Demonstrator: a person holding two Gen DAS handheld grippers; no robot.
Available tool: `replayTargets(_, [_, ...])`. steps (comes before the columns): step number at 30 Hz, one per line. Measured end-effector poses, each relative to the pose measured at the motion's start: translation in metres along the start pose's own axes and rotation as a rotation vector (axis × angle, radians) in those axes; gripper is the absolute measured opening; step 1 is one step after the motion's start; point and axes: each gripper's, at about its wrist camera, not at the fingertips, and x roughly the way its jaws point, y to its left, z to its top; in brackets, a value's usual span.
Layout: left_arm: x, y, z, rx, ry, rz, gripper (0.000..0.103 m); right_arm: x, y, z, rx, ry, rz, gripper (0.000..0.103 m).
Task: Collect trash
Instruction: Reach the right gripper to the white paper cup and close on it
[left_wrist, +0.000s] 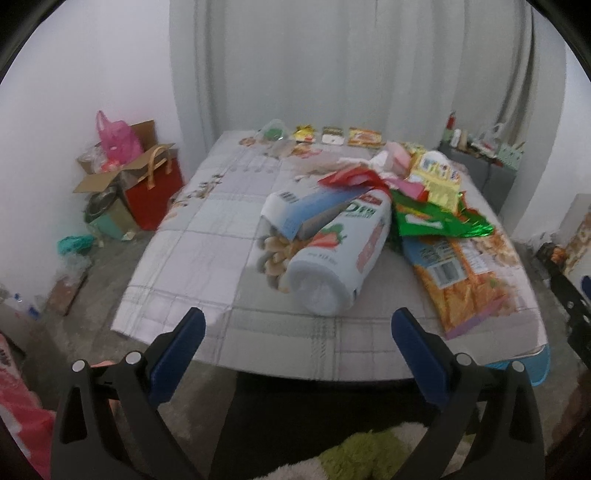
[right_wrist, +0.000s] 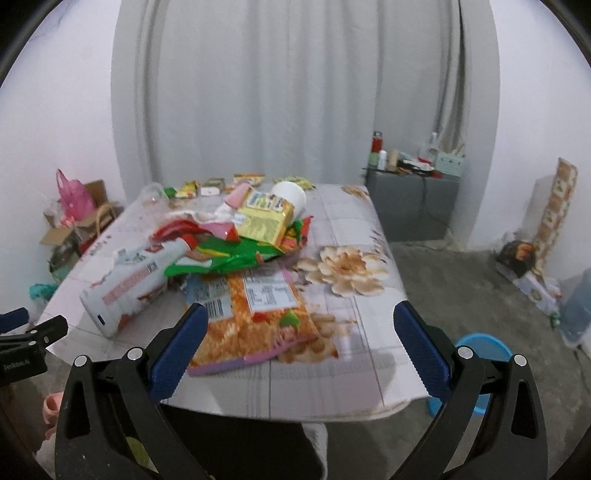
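On table (left_wrist: 207, 229), bottle (left_wrist: 332, 254) lies, cap seemingly away.

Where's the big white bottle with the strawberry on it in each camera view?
Left wrist: the bottle lies on its side at picture centre, base toward the camera, just past the open jaws.
Right wrist: the bottle lies left of centre, beyond the left finger.
Shared landmark: the orange snack bag lies on the table just right of the bottle in both views.
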Motion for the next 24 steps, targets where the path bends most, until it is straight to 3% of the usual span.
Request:
replayTargets(5, [0.004,0.005,0.01,-0.025,-0.045,-0.106,0.099,0.012,-0.013,0.007,0.029,-0.015,-0.005,0.096])
replayTargets(13, [0.009,0.012,0.044,-0.085,-0.088,-0.173,0.099,0.033,-0.031,0.038,0.083,-0.017,-0.006,0.096])
replayTargets(24, [0.028,0.04,0.103,-0.155,-0.132,-0.149,0.099,0.061,-0.037,0.074,0.133,0.004,0.064,0.096])
